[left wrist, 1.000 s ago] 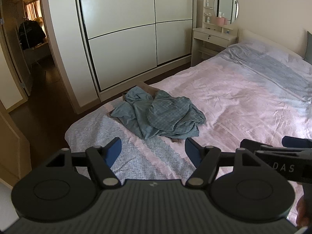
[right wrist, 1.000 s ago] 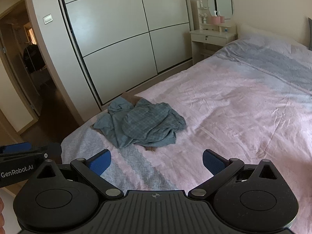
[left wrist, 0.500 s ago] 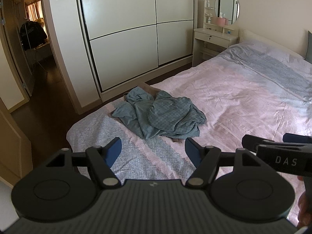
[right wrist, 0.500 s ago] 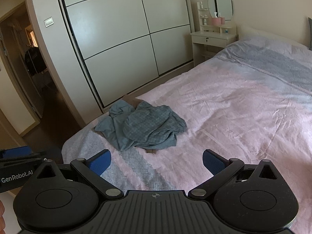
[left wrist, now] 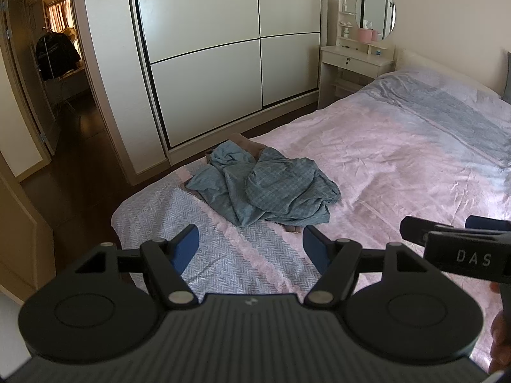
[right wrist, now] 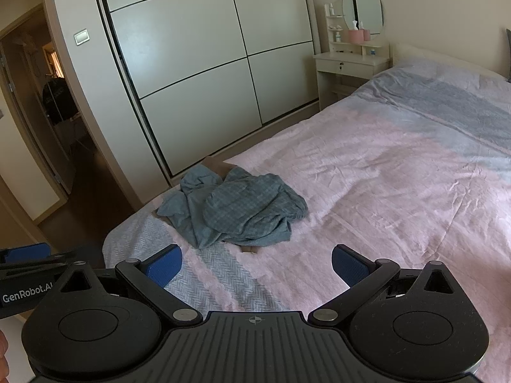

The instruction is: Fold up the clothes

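A crumpled blue-grey garment [left wrist: 268, 188] [right wrist: 242, 210] lies in a heap near the foot corner of the bed [left wrist: 399, 159] [right wrist: 399, 172], partly over a brown cloth [left wrist: 246, 142] [right wrist: 217, 167]. My left gripper [left wrist: 250, 249] is open and empty, held above the bed short of the garment. My right gripper [right wrist: 255, 261] is open wider, also empty and short of the heap. In the left wrist view the right gripper [left wrist: 453, 226] shows at the right edge. The left gripper [right wrist: 28, 255] appears at the left edge of the right wrist view.
A pink and grey bedspread covers the bed. A white sliding wardrobe [left wrist: 223, 54] stands beyond the bed's far side. A small dressing table [left wrist: 354, 63] with a round mirror [left wrist: 375, 12] is by the head. An open doorway [left wrist: 48, 73] and dark floor lie to the left.
Both grippers have drifted a little nearer the garment, and the views have shifted slightly. The jaws stay open and the garment has not moved.
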The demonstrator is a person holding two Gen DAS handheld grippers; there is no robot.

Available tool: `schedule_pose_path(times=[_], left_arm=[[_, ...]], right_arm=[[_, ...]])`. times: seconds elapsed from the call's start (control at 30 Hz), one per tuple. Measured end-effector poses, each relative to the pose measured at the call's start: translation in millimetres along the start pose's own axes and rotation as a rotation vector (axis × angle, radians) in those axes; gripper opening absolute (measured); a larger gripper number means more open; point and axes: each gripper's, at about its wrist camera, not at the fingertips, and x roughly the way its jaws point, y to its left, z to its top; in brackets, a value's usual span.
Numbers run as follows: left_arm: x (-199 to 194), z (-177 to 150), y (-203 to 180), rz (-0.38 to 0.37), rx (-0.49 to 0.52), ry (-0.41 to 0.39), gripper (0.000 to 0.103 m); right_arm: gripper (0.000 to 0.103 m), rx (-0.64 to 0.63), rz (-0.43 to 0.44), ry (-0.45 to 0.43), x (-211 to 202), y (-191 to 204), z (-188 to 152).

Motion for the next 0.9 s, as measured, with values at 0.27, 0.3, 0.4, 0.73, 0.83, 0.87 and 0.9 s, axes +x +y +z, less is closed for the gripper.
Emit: schedule_pose_path(times=[0.27,0.3,0.4,0.73,0.83,0.87,0.9], left_arm=[[2.8,-0.7,-2.4,-0.004,0.001,0.001,0.068],[3.3,-0.9,-2.5,-0.004,0.001,0.001,0.068],[4.1,-0.4,-2.2,-0.005,0.000,0.000,0.068],[4.9,-1.0,-0.9,0.002,0.001,0.010,0.068],[6.7,-1.6,1.2,0.004,0.004,0.017,0.068],[7.1,-1.7,2.0,0.004,0.005,0.020,0.068],[7.4,-1.4,2.9,0.003,0.005,0.022,0.068]], right_arm=[[0.102,-0.002,0.000,-0.005,1.2,-3.7,-0.8],[0.102,-0.002,0.000,-0.005,1.1,-4.1,-1.2],[0.102,-0.004,-0.001,-0.007,1.0,-5.4,-2.5],[0.102,0.002,-0.006,-0.006,0.3,-9.3,-4.6],[0.102,0.010,-0.007,-0.005,-0.4,-11.2,-5.9],[0.102,0.014,-0.009,-0.002,-0.2,-11.5,-6.5],[0.102,0.015,-0.011,-0.001,-0.4,-11.9,-7.2]])
